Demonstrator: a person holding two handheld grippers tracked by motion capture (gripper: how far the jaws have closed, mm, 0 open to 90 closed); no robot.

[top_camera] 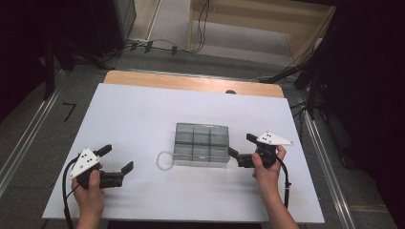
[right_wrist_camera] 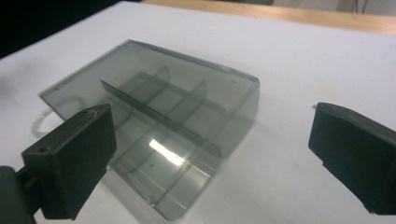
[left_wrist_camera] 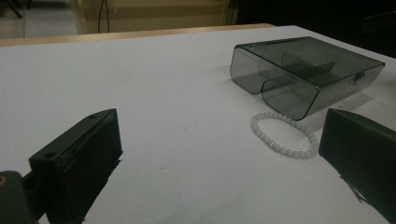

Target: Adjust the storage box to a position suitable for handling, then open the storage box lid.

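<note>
A smoky see-through box [top_camera: 201,144] with several compartments sits lid down at the middle of the white table [top_camera: 143,114]. A bracelet of white beads [top_camera: 165,160] lies flat against its left front corner. My left gripper [top_camera: 117,158] is open near the front left of the table, a short way left of the bracelet. In the left gripper view the bracelet [left_wrist_camera: 285,135] and the box [left_wrist_camera: 308,70] lie ahead to the right of the left gripper [left_wrist_camera: 219,154]. My right gripper [top_camera: 241,145] is open at the box's right end. In its own view the right gripper [right_wrist_camera: 212,154] frames the box [right_wrist_camera: 159,112], nothing gripped.
A strip of bare wood [top_camera: 191,82] runs along the table's far edge. Cables [top_camera: 162,45] lie on the floor behind it, and dark stands [top_camera: 310,81] rise at the back right. White tabletop stretches to the left and in front of the box.
</note>
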